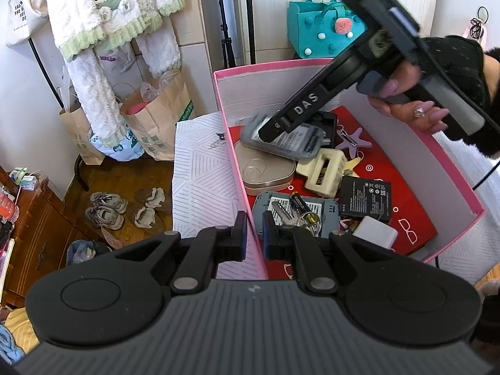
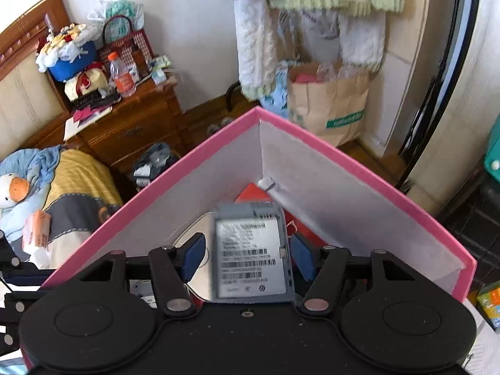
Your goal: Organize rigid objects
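Note:
A pink box (image 1: 240, 168) holds several rigid objects: a grey device with a label (image 1: 286, 139), a beige case (image 1: 265, 172), a cream hair clip (image 1: 325, 170), a black battery (image 1: 365, 198), a second grey device (image 1: 297, 215) with an AA battery (image 1: 300, 204), and a white charger (image 1: 375, 234). My left gripper (image 1: 253, 234) is shut on the box's near left wall. My right gripper (image 2: 248, 257) is open inside the box (image 2: 343, 162), its fingers apart on either side of the grey labelled device (image 2: 253, 256), which lies blurred between them. The right gripper also shows in the left wrist view (image 1: 281, 125).
The box stands on a white striped surface (image 1: 203, 172). Beyond it are paper bags (image 1: 156, 125), hanging fleece clothes (image 1: 118, 15), shoes on the wood floor (image 1: 106, 209), a teal bag (image 1: 322, 28), a wooden nightstand (image 2: 131, 125) and a bed (image 2: 62, 181).

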`<state>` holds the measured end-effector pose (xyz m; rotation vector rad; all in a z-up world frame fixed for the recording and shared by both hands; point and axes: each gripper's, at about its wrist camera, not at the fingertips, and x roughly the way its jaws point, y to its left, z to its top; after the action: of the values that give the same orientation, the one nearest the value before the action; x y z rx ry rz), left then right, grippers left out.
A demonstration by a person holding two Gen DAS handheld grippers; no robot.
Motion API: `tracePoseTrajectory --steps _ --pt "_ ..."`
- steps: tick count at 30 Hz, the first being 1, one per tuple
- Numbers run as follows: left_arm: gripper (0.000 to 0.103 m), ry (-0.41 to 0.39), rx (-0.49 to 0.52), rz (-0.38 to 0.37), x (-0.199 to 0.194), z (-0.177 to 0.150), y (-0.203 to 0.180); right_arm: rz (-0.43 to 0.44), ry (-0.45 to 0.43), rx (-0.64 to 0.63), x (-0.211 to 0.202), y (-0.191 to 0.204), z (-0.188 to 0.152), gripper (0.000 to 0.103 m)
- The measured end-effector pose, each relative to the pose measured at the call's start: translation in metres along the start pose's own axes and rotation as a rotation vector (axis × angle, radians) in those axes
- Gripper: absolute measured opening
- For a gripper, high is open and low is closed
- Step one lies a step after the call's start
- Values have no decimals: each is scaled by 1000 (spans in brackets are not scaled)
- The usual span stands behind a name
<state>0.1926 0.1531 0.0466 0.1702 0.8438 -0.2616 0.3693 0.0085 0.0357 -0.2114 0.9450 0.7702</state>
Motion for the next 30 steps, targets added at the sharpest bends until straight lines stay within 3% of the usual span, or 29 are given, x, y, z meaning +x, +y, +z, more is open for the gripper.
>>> tracePoseTrajectory --steps 7,14,23,30 --pt "9 -10 3 -11 -1 -2 1 1 -107 -7 -65 21 -29 71" --pt "9 -7 26 -12 0 -2 0 -25 -232 73 -129 31 -84 73" --pt "9 -12 47 24 -4 -3 -5 -64 -326 170 -164 40 -142 73" --pt "9 -80 76 51 -50 -6 -20 -74 -393 189 -186 48 -158 74"
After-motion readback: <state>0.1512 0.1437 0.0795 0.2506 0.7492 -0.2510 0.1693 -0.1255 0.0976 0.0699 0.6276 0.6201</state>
